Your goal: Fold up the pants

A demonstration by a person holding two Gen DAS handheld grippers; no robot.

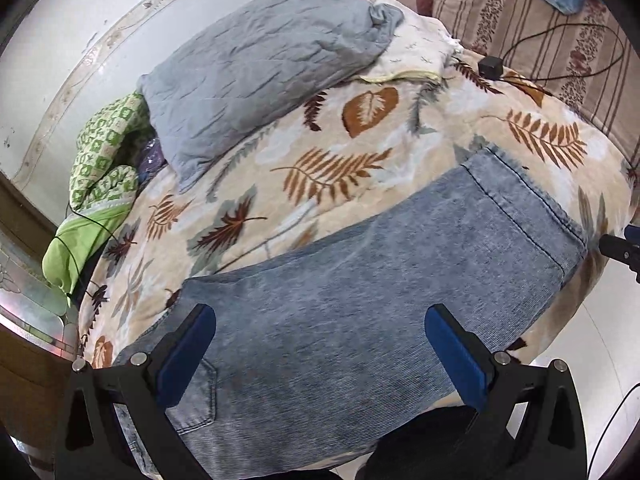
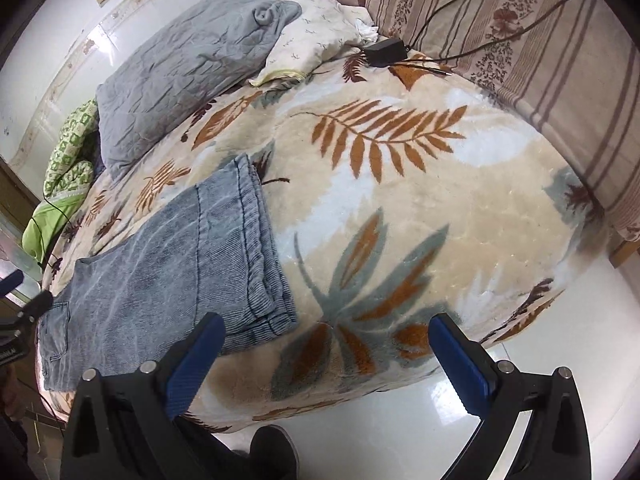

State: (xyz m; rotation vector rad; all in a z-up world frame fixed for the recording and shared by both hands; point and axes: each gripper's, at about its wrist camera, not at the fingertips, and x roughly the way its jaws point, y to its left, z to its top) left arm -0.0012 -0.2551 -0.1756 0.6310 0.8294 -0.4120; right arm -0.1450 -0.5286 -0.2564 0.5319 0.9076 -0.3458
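Surface: leaf-print blanket (image 2: pixel 400 220) on a bed.
Pants (image 1: pixel 360 280): apparently folded lengthwise, lying flat near the front edge.
Left gripper (image 1: pixel 320 352): wide, empty, above waist end.
Right gripper (image 2: pixel 326 360): wide, empty, beside hems.
Technique: pinch all hem layers together, carry evenly toward the waist.

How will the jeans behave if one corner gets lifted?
Likely floppy: the jeans lie flat in soft layers, so the rest should drape and trail. Probably heavy for cloth, since the hem shows stacked thick denim. The plush blanket may drag on them rather than let them slide.

Bed under leaf-print blanket (image 2: pixel 400 208), folded jeans (image 2: pixel 168 256), grey quilt (image 2: pixel 180 68), black charger (image 2: pixel 386 51) on it
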